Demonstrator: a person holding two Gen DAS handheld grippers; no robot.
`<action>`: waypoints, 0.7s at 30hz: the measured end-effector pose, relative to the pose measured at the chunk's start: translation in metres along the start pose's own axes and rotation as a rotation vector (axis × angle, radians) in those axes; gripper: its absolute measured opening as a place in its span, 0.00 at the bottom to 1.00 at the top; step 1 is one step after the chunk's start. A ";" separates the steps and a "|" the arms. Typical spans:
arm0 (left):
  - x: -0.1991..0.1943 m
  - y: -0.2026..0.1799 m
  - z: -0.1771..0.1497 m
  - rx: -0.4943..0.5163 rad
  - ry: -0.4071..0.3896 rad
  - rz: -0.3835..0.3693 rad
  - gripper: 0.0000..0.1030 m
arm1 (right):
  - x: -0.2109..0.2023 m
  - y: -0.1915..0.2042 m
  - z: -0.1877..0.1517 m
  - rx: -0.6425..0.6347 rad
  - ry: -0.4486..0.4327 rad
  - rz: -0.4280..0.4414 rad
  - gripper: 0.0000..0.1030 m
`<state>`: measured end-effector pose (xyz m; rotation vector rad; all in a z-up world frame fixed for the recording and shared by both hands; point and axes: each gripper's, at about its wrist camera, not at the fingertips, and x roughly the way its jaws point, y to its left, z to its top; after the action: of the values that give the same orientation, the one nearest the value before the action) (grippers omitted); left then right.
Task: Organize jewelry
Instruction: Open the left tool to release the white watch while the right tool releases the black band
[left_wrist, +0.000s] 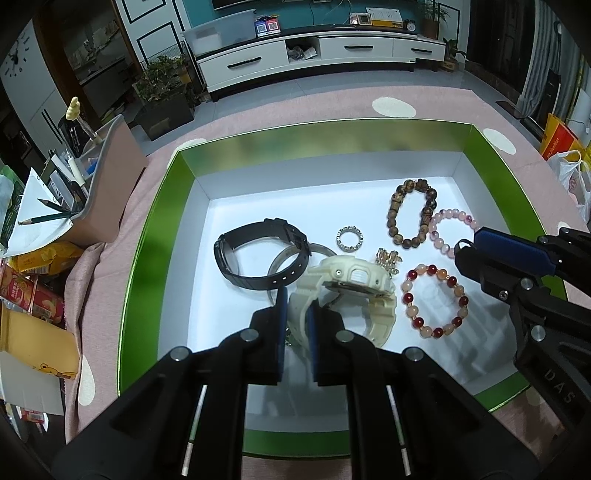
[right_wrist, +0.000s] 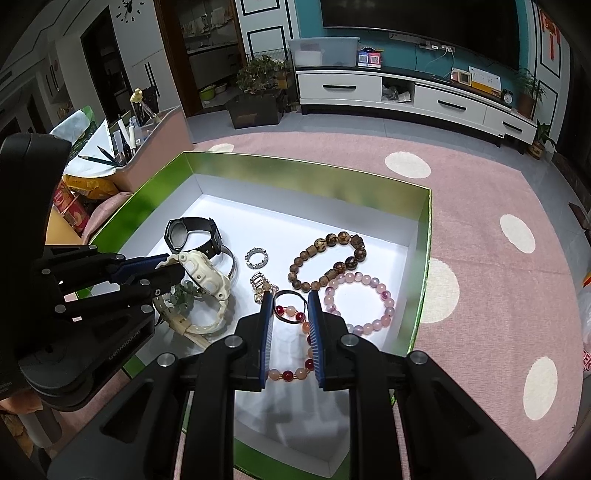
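Your left gripper (left_wrist: 298, 314) has its jaws clamped on the strap of the cream watch (left_wrist: 351, 291), which sits near the middle of the green-walled box (left_wrist: 295, 147), toward its near edge. The box rests on a pink cloth with pale dots (right_wrist: 480, 184).

Your right gripper (right_wrist: 290, 314) points down over the red-and-peach bead bracelet (left_wrist: 436, 301). Its jaws stand only a narrow gap apart, with one side of the bracelet's bead ring between them; whether the pads actually press on the beads cannot be told from either view.

Inside the box, the black watch (left_wrist: 258, 251) lies toward the left wall, overlapping a silver bangle (left_wrist: 295, 258) that runs under the cream watch. A small silver ring (left_wrist: 349, 239) lies near the centre, with a gold-coloured trinket (left_wrist: 388, 260) just beside the cream watch. The brown wooden bead bracelet (left_wrist: 412, 218) lies toward the far right corner, touching the pale pink bead bracelet (left_wrist: 450, 230) beside the right wall. From your right wrist camera, a thin dark ring (right_wrist: 290, 306) shows between the jaws, lying over the red-and-peach beads.
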<state>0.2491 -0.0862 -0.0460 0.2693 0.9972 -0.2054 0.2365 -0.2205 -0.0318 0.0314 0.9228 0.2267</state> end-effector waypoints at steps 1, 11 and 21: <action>0.000 0.000 0.000 0.001 0.001 0.001 0.10 | 0.001 0.001 0.000 -0.001 0.001 -0.001 0.18; 0.002 0.000 -0.001 0.009 0.006 0.006 0.10 | 0.001 0.002 0.002 -0.006 0.007 -0.003 0.18; 0.001 0.000 0.000 0.021 0.011 0.014 0.10 | -0.001 0.001 0.004 -0.011 0.010 -0.011 0.18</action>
<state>0.2495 -0.0862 -0.0466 0.2966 1.0041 -0.2017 0.2388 -0.2198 -0.0283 0.0146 0.9316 0.2218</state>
